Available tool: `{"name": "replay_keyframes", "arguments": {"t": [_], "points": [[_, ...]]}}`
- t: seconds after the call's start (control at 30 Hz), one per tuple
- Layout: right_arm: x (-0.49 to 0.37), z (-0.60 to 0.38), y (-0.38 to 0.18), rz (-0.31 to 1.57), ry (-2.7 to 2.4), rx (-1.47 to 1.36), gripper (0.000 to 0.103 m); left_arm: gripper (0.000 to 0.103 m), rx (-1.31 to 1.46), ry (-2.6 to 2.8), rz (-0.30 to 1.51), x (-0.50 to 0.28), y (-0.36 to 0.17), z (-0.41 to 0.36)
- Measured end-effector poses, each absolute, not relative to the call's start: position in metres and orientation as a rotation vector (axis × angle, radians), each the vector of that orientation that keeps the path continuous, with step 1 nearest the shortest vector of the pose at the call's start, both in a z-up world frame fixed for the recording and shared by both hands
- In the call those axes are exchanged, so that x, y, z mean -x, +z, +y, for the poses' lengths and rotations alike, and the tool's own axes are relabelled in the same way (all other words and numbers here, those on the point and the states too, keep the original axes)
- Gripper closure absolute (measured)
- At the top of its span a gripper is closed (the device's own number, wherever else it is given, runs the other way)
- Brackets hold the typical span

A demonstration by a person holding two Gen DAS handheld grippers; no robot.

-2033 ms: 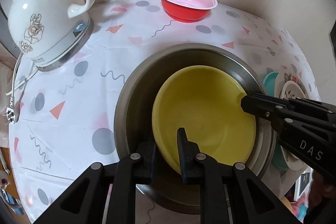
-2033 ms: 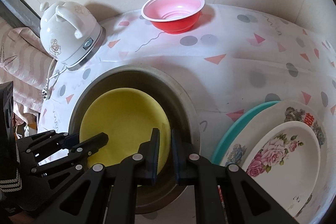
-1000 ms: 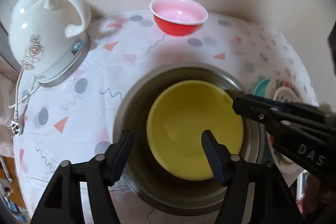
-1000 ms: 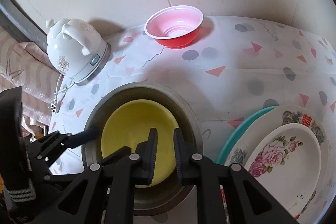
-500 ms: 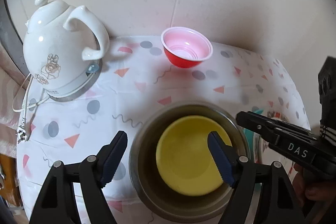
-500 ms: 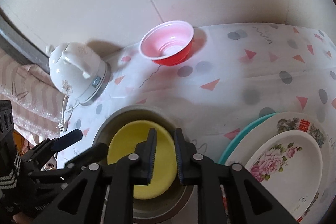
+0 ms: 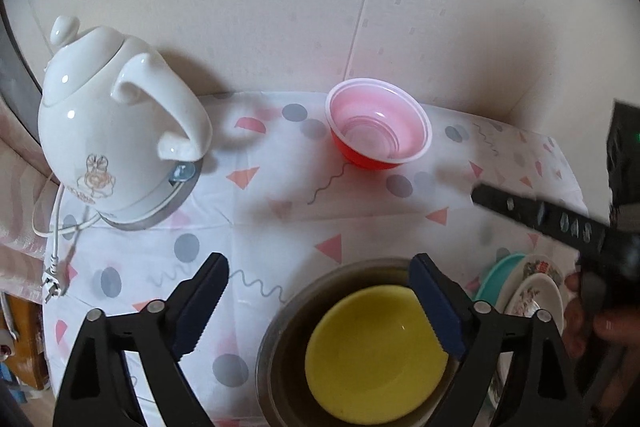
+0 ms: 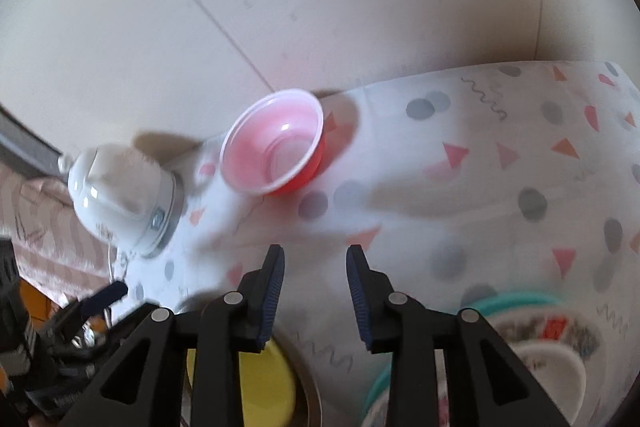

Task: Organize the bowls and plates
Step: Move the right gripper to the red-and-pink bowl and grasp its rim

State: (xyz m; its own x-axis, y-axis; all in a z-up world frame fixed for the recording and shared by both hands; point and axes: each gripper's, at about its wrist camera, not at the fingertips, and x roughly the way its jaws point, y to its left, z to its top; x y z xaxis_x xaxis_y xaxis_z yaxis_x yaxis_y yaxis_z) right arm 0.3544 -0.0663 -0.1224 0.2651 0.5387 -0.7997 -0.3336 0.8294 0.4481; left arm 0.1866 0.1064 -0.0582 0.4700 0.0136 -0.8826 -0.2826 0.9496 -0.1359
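Observation:
A yellow bowl (image 7: 378, 353) sits inside a steel bowl (image 7: 280, 327) at the near edge of the table. A red bowl (image 7: 378, 131) with a white rim stands alone at the back by the wall; the right wrist view shows it too (image 8: 272, 143). My left gripper (image 7: 320, 269) is open and empty, raised above the nested bowls. My right gripper (image 8: 314, 261) is open and empty, above the table between the nested bowls and the red bowl. A stack of flowered plates on a teal plate (image 8: 516, 301) lies at the right.
A white electric kettle (image 7: 108, 131) with its cord stands at the back left, also in the right wrist view (image 8: 116, 195). The patterned tablecloth (image 7: 280, 211) covers the table. A wall runs close behind the red bowl.
My left gripper let go of the yellow bowl, opened wide and lifted back. My right gripper rose, tilted toward the red bowl and opened.

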Motion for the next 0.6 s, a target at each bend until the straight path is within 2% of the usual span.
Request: {"name": "replay_keyframes", "arguments": {"t": [0.27,0.6], "points": [[-0.414,-0.040,-0.141,1.192,0.588,-0.258,0.070,0.008,0.308,0.236,1.091,-0.195,-0.063,0.116],[-0.444,-0.016,-0.170,1.237,0.627,-0.299,0.070,0.008,0.340,0.290,1.086,-0.208,-0.065,0.128]]}}
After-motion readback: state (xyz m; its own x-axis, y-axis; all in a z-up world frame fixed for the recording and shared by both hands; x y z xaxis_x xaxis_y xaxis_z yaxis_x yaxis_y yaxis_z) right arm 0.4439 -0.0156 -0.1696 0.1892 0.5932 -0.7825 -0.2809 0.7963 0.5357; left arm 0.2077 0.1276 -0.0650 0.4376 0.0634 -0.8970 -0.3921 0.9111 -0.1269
